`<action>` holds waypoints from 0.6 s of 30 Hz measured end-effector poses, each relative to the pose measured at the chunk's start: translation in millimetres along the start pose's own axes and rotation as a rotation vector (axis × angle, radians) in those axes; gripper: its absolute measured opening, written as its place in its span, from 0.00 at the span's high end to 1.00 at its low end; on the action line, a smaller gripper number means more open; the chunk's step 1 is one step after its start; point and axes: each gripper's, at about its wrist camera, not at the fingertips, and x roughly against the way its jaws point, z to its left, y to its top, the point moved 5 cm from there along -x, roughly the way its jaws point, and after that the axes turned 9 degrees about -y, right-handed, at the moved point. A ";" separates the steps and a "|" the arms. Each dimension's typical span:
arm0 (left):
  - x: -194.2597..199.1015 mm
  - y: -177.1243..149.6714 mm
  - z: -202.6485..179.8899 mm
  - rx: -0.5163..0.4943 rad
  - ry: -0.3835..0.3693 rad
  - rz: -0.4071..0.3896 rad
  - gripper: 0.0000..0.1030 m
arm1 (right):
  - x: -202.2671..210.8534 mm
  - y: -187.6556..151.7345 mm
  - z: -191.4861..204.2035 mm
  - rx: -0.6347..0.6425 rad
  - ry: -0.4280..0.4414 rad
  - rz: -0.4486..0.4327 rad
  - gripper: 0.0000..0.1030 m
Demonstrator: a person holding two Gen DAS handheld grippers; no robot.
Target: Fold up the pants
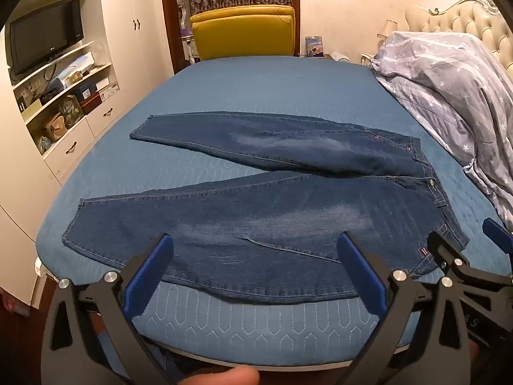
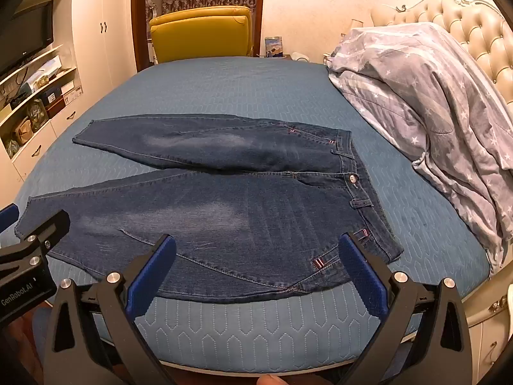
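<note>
Two grippers up, both spread wide with nothing between the jaws. I have the left gripper over the near edge of the bed, blue pads framing the thigh of the near leg. I see no contact with the cloth from either pad. The right gripper sits just beside it on the waistband side, likewise spread, likewise clear of the fabric as far as I can tell. Each one shows at the edge of the other's view.

Dark blue denim pants lie flat on the blue quilted bedspread, front side up. Waistband is toward the right, with its metal button showing. Legs run out to the left and are splayed in a V: near leg along the near edge of the bed, far leg angled away toward the middle. Far leg's upper part overlaps the near leg at the crotch. Faded patches on both thighs. Hems are flat, not turned.

Grey star-print duvet is heaped at the right against the cream tufted headboard, apart from the pants. Yellow armchair stands beyond the far edge of the bed. White shelving with a black TV on the left wall.

A fingertip shows blurred at the bottom of the left view.
</note>
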 end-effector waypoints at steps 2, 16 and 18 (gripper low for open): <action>0.0 0.1 -0.2 0.000 0.001 -0.001 0.01 | 0.3 -0.1 0.4 -0.003 0.003 0.002 0.05; -6.0 -6.6 0.8 0.006 -0.006 0.008 0.01 | -1.7 -0.4 -2.4 0.000 -0.004 0.000 0.05; -6.0 -5.4 1.1 0.008 -0.004 0.011 0.01 | -0.7 -0.5 -1.6 0.003 -0.005 -0.001 0.05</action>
